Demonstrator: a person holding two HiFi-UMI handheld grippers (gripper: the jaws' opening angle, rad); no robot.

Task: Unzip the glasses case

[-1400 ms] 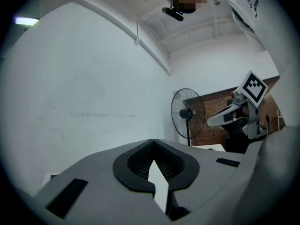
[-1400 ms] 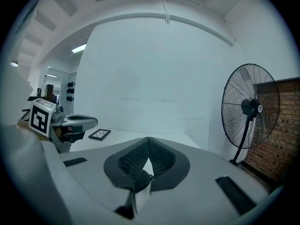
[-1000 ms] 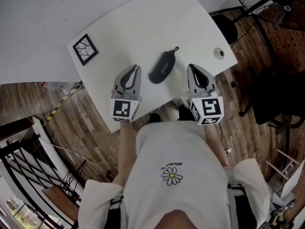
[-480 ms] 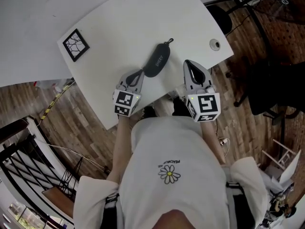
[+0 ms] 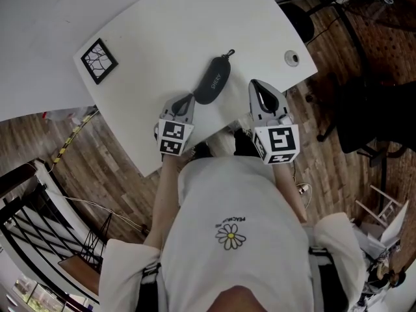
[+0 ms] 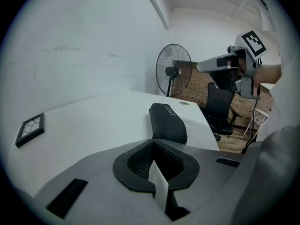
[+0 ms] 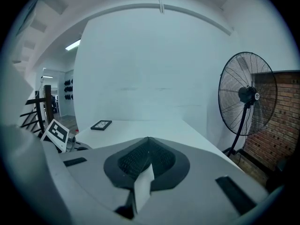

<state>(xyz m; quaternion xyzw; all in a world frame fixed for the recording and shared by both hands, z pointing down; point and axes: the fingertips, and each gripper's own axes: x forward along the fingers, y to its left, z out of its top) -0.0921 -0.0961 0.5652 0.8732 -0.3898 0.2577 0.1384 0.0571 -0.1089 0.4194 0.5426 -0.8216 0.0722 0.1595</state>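
A dark oval glasses case [image 5: 212, 81] lies on the white table [image 5: 169, 25], its zip pull [image 5: 229, 54] at the far end. In the left gripper view the case [image 6: 167, 123] lies just beyond my left gripper [image 6: 153, 139], whose jaws meet at the tips with nothing between them. In the head view the left gripper [image 5: 187, 99] is low at the case's near end. My right gripper [image 5: 256, 84] hovers to the right of the case, apart from it. Its jaws are shut and empty in the right gripper view [image 7: 148, 138].
A black-framed square [image 5: 99, 60] lies at the table's far left. A round grommet [image 5: 292, 58] sits near the right edge. A standing fan [image 7: 248, 97] and a black office chair [image 6: 218, 107] stand beyond the table on the wooden floor.
My left gripper has dropped towards the table and tilted down, ending close to the case's near end. The right gripper has stayed where it was.
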